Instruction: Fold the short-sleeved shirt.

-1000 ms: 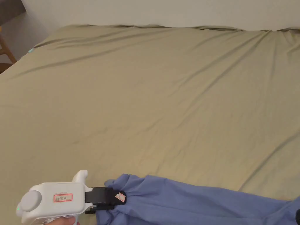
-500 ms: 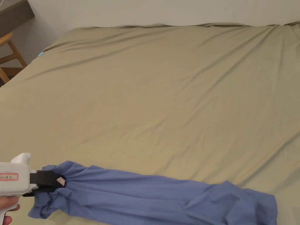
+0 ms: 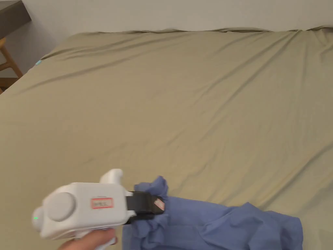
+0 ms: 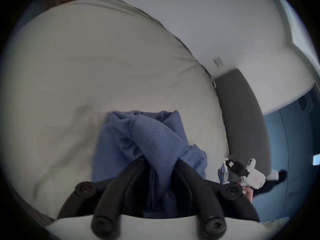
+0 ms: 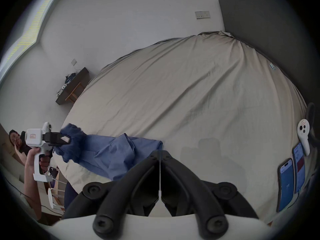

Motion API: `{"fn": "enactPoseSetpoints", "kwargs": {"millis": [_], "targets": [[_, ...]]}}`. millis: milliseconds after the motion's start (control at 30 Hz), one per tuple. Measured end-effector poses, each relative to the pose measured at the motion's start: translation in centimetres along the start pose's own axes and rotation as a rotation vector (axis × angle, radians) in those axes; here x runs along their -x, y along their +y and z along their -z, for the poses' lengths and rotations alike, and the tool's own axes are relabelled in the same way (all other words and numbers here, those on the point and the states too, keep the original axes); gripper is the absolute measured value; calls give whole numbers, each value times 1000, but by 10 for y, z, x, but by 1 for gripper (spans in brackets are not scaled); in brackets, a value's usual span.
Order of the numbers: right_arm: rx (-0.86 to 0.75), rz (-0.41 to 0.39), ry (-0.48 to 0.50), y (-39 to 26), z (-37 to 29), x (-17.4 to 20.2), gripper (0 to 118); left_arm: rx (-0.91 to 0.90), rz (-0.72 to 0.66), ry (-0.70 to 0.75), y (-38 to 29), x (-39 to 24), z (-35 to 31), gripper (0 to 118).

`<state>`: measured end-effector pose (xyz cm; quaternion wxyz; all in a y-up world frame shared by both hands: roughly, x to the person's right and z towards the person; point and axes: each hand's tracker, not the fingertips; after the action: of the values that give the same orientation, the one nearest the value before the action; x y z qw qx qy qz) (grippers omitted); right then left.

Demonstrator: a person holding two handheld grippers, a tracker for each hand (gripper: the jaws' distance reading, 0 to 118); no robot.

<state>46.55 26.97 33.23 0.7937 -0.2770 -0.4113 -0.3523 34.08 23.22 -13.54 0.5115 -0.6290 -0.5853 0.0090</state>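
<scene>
My left gripper (image 3: pixel 159 205) pinches a bunched end of the blue short-sleeved shirt (image 3: pixel 224 228), both jaws pressed on the cloth and lifting it off the olive bed sheet (image 3: pixel 182 107). The rest of the shirt trails to the right in loose folds along the near edge of the bed. My right gripper (image 5: pixel 160 154) hangs just beside the shirt's far end, jaws pressed together on nothing. Two phones (image 5: pixel 285 185) lie at the bed's right edge.

Matt blue cloth shirt (image 3: pixel 224 224) on smooth cloth sheet (image 3: pixel 182 97).
</scene>
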Motion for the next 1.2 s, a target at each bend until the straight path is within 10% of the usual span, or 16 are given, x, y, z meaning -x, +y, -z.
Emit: {"fn": "enactPoseSetpoints", "kwargs": {"millis": [100,133,200,267,467,567,600,667,1200], "targets": [[12,-4,-17,-2,-3,1,3,-32,102,154,0,19,38,14],[11,-8,-19,-2,-6,1,3,-78,111,187,-2,26,46,28],[12,-12,-19,-5,-9,-2,3,-129,108,216,-5,43,60,100],[25,-17,-31,-6,-7,-3,3,-123,81,161,-6,50,61,118],[30,30,-12,-8,0,-8,3,-292,91,0,-9,32,-12,118],[36,40,7,-7,6,-6,3,-379,99,279,-5,40,-39,110],[39,37,9,-7,8,-3,3,-400,166,365,-6,41,-36,92],[45,20,18,-6,10,2,3,-339,221,465,-7,44,-22,17],[43,-77,74,-7,7,34,3,21,445,121,-96,-70,144,15]]}}
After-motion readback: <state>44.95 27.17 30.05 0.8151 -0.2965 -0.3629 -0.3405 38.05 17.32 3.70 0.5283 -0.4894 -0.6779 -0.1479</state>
